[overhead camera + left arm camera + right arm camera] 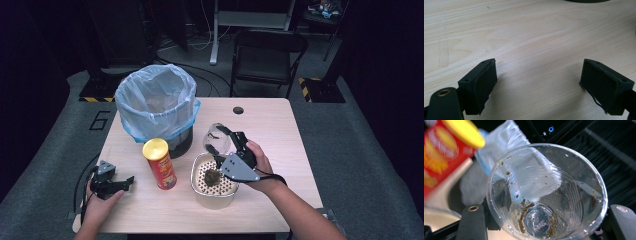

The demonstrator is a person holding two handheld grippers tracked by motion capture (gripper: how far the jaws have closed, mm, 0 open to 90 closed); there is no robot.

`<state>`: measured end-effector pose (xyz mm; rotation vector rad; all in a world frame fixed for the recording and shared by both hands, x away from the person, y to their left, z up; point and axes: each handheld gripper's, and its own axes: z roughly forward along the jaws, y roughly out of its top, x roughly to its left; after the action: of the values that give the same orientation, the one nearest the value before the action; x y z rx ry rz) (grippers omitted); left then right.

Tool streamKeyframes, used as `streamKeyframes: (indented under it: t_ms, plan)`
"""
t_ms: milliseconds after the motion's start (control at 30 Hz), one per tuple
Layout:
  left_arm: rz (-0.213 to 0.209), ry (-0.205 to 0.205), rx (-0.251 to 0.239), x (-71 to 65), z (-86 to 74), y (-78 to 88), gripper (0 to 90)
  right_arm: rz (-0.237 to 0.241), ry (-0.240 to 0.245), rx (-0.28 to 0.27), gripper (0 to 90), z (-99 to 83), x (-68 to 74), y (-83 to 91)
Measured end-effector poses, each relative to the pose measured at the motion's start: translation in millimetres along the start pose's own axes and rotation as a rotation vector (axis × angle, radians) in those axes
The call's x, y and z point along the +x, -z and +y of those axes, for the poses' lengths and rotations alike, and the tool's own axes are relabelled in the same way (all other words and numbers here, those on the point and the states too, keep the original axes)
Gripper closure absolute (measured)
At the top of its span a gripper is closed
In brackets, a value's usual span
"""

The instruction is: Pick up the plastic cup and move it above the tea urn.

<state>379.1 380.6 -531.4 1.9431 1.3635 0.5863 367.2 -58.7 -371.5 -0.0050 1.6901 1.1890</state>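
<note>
Our left gripper (pixel 131 181) rests near the table's (pixel 270 130) near-left edge with its fingers (pixel 484 82) spread wide over bare wood, open tabletop ahead of them. Our right gripper (pixel 218 139), raised and tilted over the strainer bowl (pixel 200 189), clasps a clear plastic cup (pixel 546 192) by its walls, brown dregs ringing its bottom. Beyond stand the red chip can (pixel 160 164) and, farther back, the bag-lined bin (pixel 156 100).

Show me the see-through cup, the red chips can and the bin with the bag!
clear cup (pixel 544 195): right gripper view, inner wall.
chips can (pixel 161 167): high view, red side.
bin (pixel 156 102): high view, blue bag liner.
</note>
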Motion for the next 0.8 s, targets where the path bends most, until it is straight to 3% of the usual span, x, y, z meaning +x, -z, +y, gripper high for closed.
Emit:
streamKeyframes:
  t_ms: [100, 267, 400, 533, 800]
  plan:
    - [0.000, 0.001, 0.000, -0.1, 0.0, 0.0, 13.5, 0.065, -0.219, 0.001, 32.7, -0.6, -12.2, -1.1]
    - [0.001, 0.000, -0.002, 0.0, 0.0, -0.1, 13.5, 0.182, -0.507, 0.029, 32.7, -9.3, -29.7, -4.6]
    - [0.001, 0.000, -0.001, 0.0, 0.0, -0.1, 13.5, 0.274, -0.673, 0.058, 32.7, -13.7, -40.9, -6.9]
    - [0.000, 0.000, 0.000, 0.0, 0.0, 0.0, 13.5, 0.322, -0.741, 0.060, 32.2, -12.2, -50.7, -8.0]
    - [0.002, 0.004, -0.001, -0.4, 0.0, -0.2, 13.4, 0.349, -0.785, 0.095, 31.9, -1.1, -65.4, -12.9]
